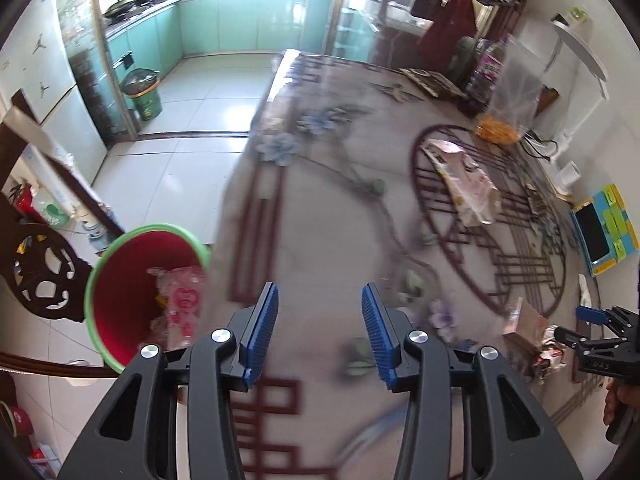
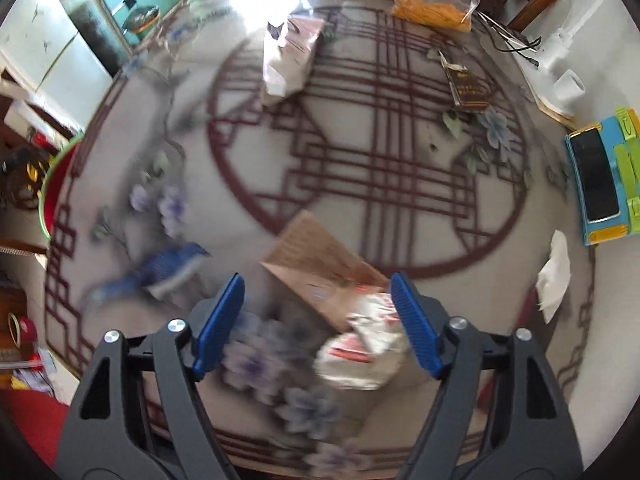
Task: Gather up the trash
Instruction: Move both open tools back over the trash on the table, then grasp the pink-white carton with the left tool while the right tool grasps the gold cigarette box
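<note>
A red bin with a green rim (image 1: 132,292) stands off the table's left edge and holds pink wrappers (image 1: 182,304). My left gripper (image 1: 320,332) is open and empty over the table, right of the bin. My right gripper (image 2: 320,320) is open over a crumpled white-and-red wrapper (image 2: 360,352) and a brown paper packet (image 2: 316,264); it also shows in the left wrist view (image 1: 576,326). A pink-white snack bag (image 1: 464,180) lies mid-table, also in the right wrist view (image 2: 288,56). A white tissue (image 2: 554,272) lies at the right. A small dark packet (image 2: 468,88) lies farther back.
A clear bag of orange snacks (image 2: 432,4) stands at the table's far side. A blue-green box with a phone (image 2: 600,180) and a paper roll (image 2: 568,88) sit at the right edge. A dark carved chair (image 1: 40,272) stands left of the bin. The patterned tablecloth (image 1: 320,216) covers the table.
</note>
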### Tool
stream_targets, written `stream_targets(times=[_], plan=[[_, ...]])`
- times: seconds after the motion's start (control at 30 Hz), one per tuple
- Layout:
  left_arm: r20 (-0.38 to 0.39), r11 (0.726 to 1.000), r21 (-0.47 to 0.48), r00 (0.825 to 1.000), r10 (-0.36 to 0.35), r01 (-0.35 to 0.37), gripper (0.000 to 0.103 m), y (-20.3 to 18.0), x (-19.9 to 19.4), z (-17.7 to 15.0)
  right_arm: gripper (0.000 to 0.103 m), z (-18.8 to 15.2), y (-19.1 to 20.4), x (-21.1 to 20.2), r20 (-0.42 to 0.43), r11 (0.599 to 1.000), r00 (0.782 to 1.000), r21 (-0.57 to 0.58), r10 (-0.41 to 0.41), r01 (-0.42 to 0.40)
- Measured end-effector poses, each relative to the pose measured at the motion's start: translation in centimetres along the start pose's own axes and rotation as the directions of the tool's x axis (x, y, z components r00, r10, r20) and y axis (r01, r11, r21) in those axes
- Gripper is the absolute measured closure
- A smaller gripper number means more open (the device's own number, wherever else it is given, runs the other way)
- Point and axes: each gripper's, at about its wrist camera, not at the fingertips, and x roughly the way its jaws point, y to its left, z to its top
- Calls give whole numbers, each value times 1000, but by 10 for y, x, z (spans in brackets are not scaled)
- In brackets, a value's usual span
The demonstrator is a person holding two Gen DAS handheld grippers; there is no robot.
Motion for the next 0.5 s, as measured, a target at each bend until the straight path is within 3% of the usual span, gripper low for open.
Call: stream_targets(times=[0.2,0.5], plan=[[-24,999,28,999,-26,26,59,-66,11,-7,28,-5,-17,29,-72,989,997,-144,35,-46],[-57,998,53,998,-18,21,57,-133,28,4,28,1,-7,66,-126,932,989,-343,76,-115]])
